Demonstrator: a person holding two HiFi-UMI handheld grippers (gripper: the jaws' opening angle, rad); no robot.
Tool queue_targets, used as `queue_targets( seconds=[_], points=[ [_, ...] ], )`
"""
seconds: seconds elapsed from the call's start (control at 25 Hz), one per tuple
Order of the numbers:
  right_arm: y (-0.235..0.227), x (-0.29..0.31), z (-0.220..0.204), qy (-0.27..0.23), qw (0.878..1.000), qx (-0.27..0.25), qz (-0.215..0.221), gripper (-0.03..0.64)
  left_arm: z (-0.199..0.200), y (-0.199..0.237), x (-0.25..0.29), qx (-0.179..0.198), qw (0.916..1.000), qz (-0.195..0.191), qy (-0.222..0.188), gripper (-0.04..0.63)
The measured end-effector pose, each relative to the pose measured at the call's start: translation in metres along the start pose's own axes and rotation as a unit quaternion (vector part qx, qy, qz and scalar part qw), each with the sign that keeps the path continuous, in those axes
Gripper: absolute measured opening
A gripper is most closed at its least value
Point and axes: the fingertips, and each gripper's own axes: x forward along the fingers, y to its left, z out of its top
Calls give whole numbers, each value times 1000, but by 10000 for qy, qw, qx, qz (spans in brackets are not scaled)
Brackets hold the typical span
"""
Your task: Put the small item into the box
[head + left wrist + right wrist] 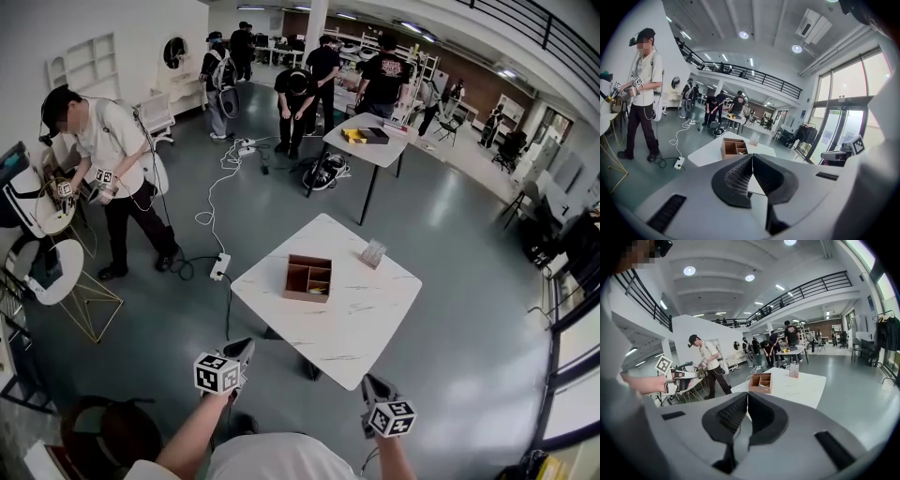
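The head view alone looks down into the box point(308, 277): a small pale item point(318, 291) apparently lies in one compartment. Left hand-held gripper point(752, 156) and right hand-held gripper point(747, 393) are closed, empty, short of the counter point(356, 323).

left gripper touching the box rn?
Apart. Head view: the left gripper is held short of the table, whose bare top lies between it and the box. Left gripper view shows the box well beyond its shut, empty jaws.

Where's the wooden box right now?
In the head view, the wooden box sits on the white table, toward its left side, with the small clear item standing apart to its right.
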Motion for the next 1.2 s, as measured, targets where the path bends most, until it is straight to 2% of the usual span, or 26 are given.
queue_targets(
  seconds=[1.2],
  points=[
    [36,4,0,-52,9997,-17,-243,26,-3,24,-14,9,9996,-246,114,15]
  ],
)
